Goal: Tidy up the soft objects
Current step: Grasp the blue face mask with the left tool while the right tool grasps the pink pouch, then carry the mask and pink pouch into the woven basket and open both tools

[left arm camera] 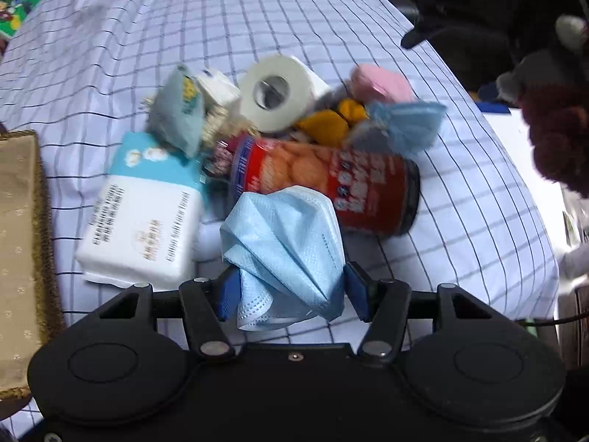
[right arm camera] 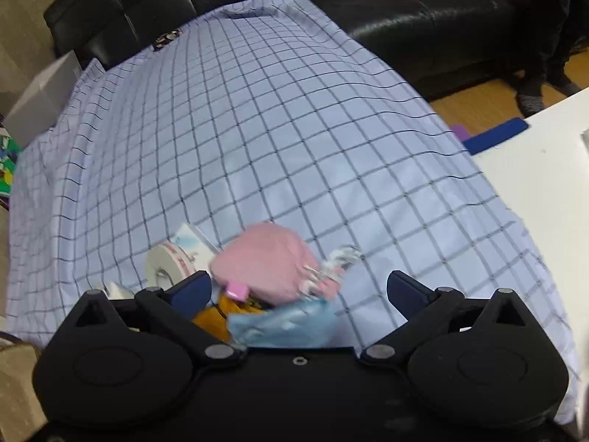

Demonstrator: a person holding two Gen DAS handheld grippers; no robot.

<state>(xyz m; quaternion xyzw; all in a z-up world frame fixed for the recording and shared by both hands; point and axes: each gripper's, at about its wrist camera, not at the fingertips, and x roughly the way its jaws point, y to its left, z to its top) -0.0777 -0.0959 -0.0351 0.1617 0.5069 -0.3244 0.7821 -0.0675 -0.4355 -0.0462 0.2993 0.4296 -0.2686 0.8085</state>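
My left gripper (left arm camera: 292,287) is shut on a crumpled light blue face mask (left arm camera: 283,243), held just above the checked sheet (left arm camera: 110,55). Behind it lies a heap: a red biscuit can (left arm camera: 324,188) on its side, a white tissue pack (left arm camera: 141,221), a tape roll (left arm camera: 272,94), a grey-green sachet (left arm camera: 180,110), a yellow cloth (left arm camera: 327,123), a pink pouch (left arm camera: 381,83) and a second blue mask (left arm camera: 405,125). My right gripper (right arm camera: 300,289) hangs open over that heap's edge. Between its blue pads show the pink pouch (right arm camera: 265,261) and a blue mask (right arm camera: 283,324), neither of them gripped.
A tan fringed cushion (left arm camera: 18,258) borders the sheet on the left. A maroon plush toy (left arm camera: 559,129) sits at the right. A black sofa (right arm camera: 423,18) stands beyond the sheet, with a white table (right arm camera: 533,184) to the right and a white box (right arm camera: 40,99) to the left.
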